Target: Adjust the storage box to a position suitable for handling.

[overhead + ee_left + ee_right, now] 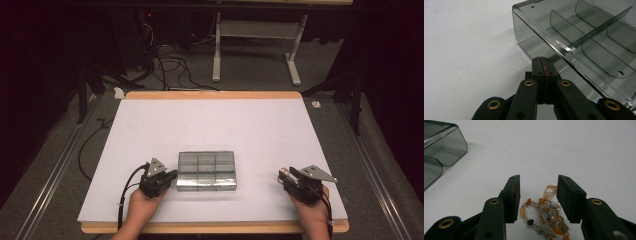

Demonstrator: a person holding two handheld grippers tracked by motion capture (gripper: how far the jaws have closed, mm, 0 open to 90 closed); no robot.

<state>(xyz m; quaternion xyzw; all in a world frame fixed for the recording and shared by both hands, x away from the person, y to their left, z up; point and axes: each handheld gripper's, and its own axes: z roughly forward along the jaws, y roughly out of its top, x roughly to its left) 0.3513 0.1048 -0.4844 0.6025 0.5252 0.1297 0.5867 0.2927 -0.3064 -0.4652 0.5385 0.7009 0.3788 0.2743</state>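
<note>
A smoky clear compartment box (206, 171) lies closed at the front middle of the white table, its dividers showing through the lid (584, 37). My left gripper (172, 176) sits at the box's left side, jaws shut with nothing between them (543, 61), tips close against the box's side wall. My right gripper (283, 179) rests near the front right, open (537, 192). A string of orange, white and grey beads (546, 217) lies heaped on the table between its two jaws; the pads stand apart from it. The beads show as a pale spot (285, 172) at the gripper's tip.
The white table top (210, 125) has a wooden edge at front and back. A corner of the box (444, 147) shows far left of the right gripper. Beyond the table are cables and a white desk frame (217, 50) on the floor.
</note>
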